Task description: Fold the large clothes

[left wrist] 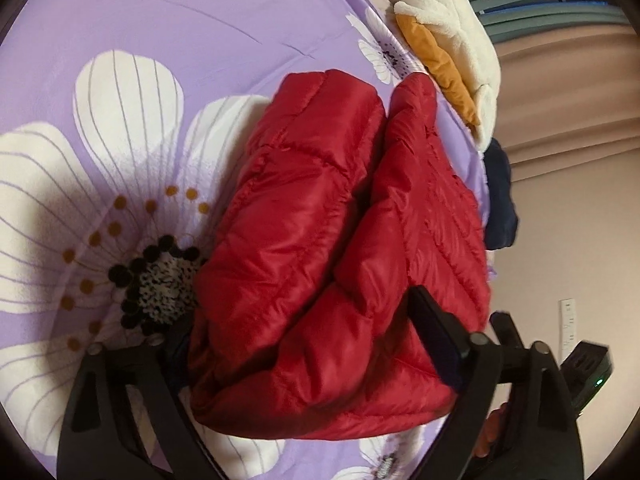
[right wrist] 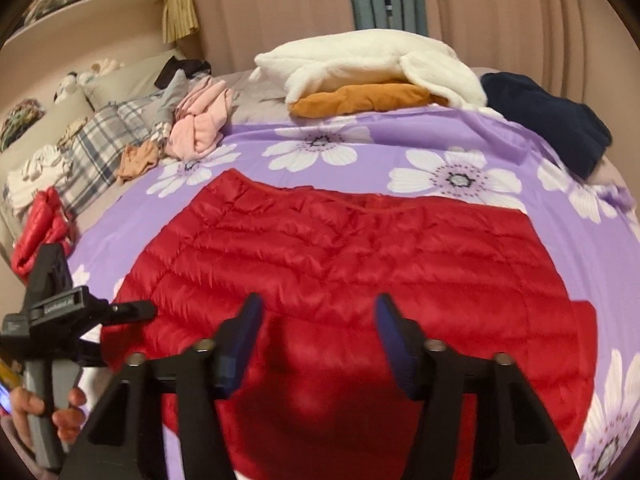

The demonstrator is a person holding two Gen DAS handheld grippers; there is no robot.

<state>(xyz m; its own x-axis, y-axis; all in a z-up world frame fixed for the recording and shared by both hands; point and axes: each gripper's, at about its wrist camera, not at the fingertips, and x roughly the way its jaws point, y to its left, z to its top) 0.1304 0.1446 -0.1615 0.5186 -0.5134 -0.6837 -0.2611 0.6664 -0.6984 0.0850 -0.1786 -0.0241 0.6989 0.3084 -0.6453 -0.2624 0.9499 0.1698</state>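
Fingers of both my grippers, left [left wrist: 304, 344] spread wide and right [right wrist: 316, 324] half-narrowed, are straddling the near edge of the red puffer jacket [right wrist: 340, 248] lying crosswise on the bed [right wrist: 500, 136], gripping nothing visibly yet.

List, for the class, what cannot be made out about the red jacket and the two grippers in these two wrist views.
- Red jacket, right wrist view: near part blurred between the right gripper fingers; whether the pads press it cannot be told.
- Left gripper, left wrist view: its left finger is hidden behind the jacket's bulk.
- Jacket's sleeves and front: folded under or cut off at the bottom edge.
- Navy garment: type unclear.
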